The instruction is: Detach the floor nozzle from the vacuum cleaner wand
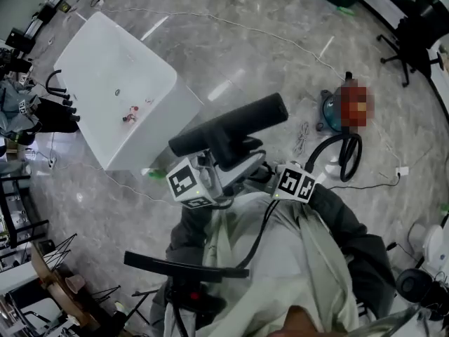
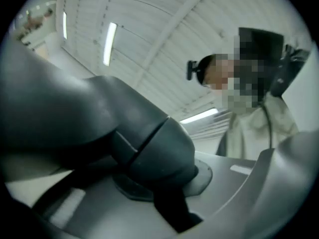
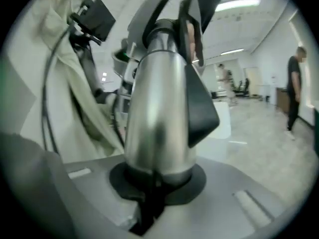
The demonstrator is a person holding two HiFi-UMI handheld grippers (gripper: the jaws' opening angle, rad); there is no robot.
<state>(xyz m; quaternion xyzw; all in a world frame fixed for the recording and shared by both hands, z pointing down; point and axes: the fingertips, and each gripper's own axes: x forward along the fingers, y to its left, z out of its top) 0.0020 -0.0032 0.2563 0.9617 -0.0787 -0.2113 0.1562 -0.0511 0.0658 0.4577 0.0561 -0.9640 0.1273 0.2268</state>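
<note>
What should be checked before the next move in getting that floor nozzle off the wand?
1. Left gripper clamped on the dark nozzle neck: ok.
2. Right gripper clamped on the silver wand: ok.
3. Black clip on the wand released: cannot tell.
4. Neck and wand parted at the joint: cannot tell.
5. Black hose lying slack on the floor: ok.

My wand (image 3: 158, 118) is smooth brushed metal with a soft sheen. The floor nozzle (image 1: 238, 123) is matt dark plastic (neck included). The floor (image 1: 245, 55) is glossy polished stone, and my coat (image 1: 302, 272) is plain cloth.
</note>
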